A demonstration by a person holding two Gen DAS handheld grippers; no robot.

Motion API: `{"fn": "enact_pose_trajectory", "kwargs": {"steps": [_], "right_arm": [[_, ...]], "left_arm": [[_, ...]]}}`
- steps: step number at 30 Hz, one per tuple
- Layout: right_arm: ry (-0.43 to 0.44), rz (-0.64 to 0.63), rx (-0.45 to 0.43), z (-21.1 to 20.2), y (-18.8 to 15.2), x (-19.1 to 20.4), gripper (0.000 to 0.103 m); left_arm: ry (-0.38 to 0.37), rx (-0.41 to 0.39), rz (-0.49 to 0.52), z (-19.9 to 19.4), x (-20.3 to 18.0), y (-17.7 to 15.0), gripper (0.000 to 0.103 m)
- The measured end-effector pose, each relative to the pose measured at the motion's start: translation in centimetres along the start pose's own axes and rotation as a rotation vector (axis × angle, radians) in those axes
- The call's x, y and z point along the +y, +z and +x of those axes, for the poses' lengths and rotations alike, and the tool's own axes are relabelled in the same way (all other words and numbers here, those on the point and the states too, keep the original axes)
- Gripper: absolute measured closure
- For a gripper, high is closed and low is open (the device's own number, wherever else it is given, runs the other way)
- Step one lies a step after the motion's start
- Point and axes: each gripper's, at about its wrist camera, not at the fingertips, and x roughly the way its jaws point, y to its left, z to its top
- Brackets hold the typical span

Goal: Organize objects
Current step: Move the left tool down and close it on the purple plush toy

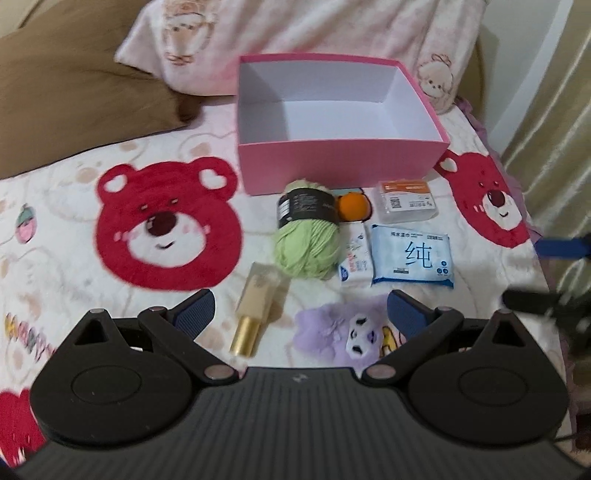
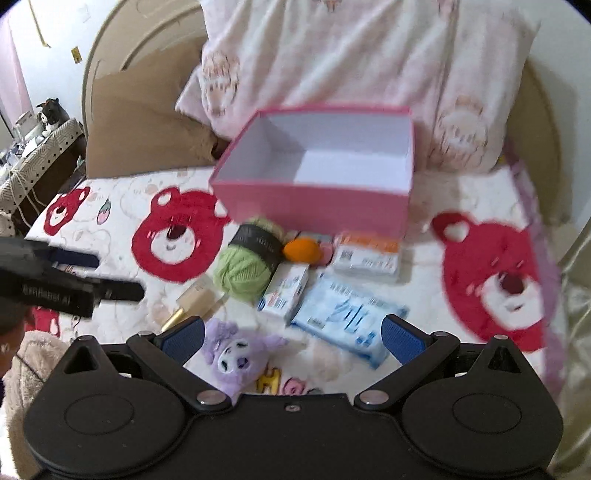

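An empty pink box (image 1: 343,166) (image 2: 317,206) stands on the bed. In front of it lie a green yarn ball (image 1: 308,236) (image 2: 245,266), an orange ball (image 1: 351,207) (image 2: 303,251), a clear plastic case (image 1: 406,201) (image 2: 367,256), a small white packet (image 1: 356,258) (image 2: 286,290), a blue wipes pack (image 1: 412,260) (image 2: 347,314), a gold-capped tube (image 1: 256,308) (image 2: 192,301) and a purple plush (image 1: 343,330) (image 2: 236,354). My left gripper (image 1: 299,312) is open, above the tube and plush. My right gripper (image 2: 293,334) is open, above the plush and wipes pack.
The bedspread shows red bear faces (image 1: 166,229) (image 2: 498,277). A pink pillow (image 1: 295,33) and a brown pillow (image 1: 74,92) lie behind the box. A curtain (image 1: 554,129) hangs at the right. The left gripper (image 2: 66,284) shows in the right wrist view.
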Motion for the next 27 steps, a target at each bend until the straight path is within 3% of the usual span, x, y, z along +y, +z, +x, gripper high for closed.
{"fn": "enact_pose_trajectory", "kwargs": {"steps": [6, 11, 14, 18, 24, 27], "right_arm": [[0.063, 0.019, 0.102, 4.2, -0.8, 0.7, 0.000], [0.101, -0.014, 0.140, 7.7, -1.9, 2.6, 0.000], [0.090, -0.052, 0.154, 9.7, -2.7, 3.3, 0.000], [0.171, -0.060, 0.174, 11.9, -4.3, 4.2, 0.001], [0.158, -0.139, 0.155, 13.7, -6.2, 5.5, 0.005], [0.118, -0.165, 0.131, 14.3, -6.4, 5.8, 0.010]], "left_arm": [[-0.058, 0.070, 0.015, 4.5, 0.2, 1.0, 0.004], [-0.111, 0.114, 0.008, 7.8, 0.4, -0.5, 0.007], [-0.106, 0.125, 0.014, 9.3, 0.4, -1.3, 0.009], [-0.144, 0.161, 0.006, 11.3, 0.6, -2.6, 0.012], [-0.113, 0.181, 0.037, 13.5, 0.1, -4.2, 0.023], [-0.153, 0.184, 0.000, 13.9, 0.5, -4.3, 0.028]]}}
